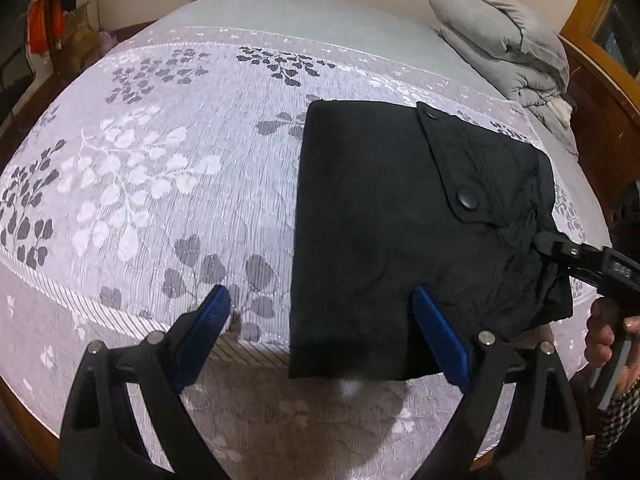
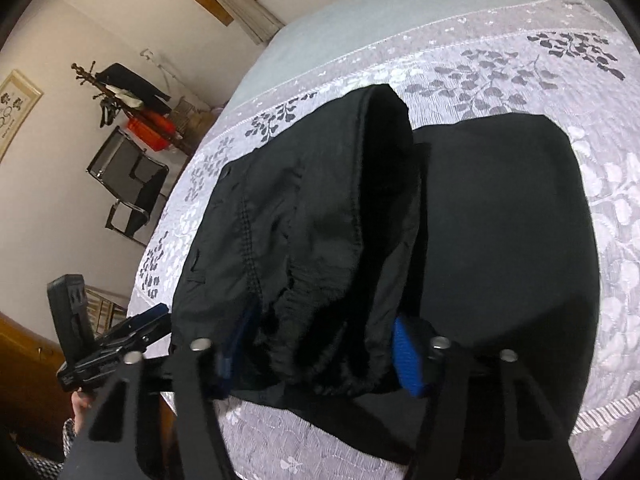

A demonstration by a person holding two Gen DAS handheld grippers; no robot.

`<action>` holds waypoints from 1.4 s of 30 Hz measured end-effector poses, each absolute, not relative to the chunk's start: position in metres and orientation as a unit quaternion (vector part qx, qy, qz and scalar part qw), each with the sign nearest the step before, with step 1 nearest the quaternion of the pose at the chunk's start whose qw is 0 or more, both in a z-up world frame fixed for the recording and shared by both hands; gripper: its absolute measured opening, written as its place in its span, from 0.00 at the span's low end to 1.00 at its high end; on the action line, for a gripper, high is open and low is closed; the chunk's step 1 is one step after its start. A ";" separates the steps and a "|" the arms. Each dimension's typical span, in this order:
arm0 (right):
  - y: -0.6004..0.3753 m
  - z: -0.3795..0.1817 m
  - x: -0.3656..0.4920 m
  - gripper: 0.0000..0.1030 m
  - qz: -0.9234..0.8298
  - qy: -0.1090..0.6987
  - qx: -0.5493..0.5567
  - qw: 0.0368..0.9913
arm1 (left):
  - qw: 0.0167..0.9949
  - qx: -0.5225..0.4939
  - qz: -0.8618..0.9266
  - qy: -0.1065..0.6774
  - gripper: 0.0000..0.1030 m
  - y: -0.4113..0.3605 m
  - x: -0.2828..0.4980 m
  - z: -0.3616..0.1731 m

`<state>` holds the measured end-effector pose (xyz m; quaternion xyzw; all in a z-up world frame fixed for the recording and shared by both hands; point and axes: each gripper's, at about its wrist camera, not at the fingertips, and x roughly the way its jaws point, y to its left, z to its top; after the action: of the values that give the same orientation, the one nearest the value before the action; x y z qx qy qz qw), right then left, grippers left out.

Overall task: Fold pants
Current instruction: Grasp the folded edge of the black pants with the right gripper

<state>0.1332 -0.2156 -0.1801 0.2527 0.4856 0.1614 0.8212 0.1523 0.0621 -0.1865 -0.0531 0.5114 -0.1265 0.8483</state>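
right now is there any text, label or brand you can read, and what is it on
No text reads clearly.
Pale marks on the right hand-held gripper, on its body: too blurred to read.
Framed picture on the wall: the marks in it are too small to read.
Black pants: no label or print shows.

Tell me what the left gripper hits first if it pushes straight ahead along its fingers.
Probably the near left edge of the black pants, lying between the open left gripper's fingers, or the bedspread beside it; depth is unclear.
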 end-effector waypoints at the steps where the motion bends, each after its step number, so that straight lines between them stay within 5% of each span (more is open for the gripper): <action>1: -0.215 -0.181 0.134 0.39 0.161 0.486 0.249 0.822 | 0.848 -0.053 -0.125 0.512 0.89 0.063 0.152 -0.187; 10: -0.213 -0.151 0.122 0.21 0.178 0.445 0.223 0.849 | 0.842 -0.066 -0.113 0.524 0.89 0.071 0.151 -0.190; 25: -0.251 -0.076 0.096 0.19 0.171 0.400 0.186 0.881 | 0.847 -0.032 -0.158 0.506 0.89 0.026 0.144 -0.168; 42: -0.325 -0.117 0.073 0.19 0.098 0.423 0.243 0.867 | 0.854 0.036 -0.186 0.485 0.89 -0.032 0.145 -0.154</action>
<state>0.0734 -0.3245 -0.1171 0.2430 0.4229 0.0984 0.8675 0.1454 -0.0319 -0.1542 0.0364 0.4846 -0.1862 0.8539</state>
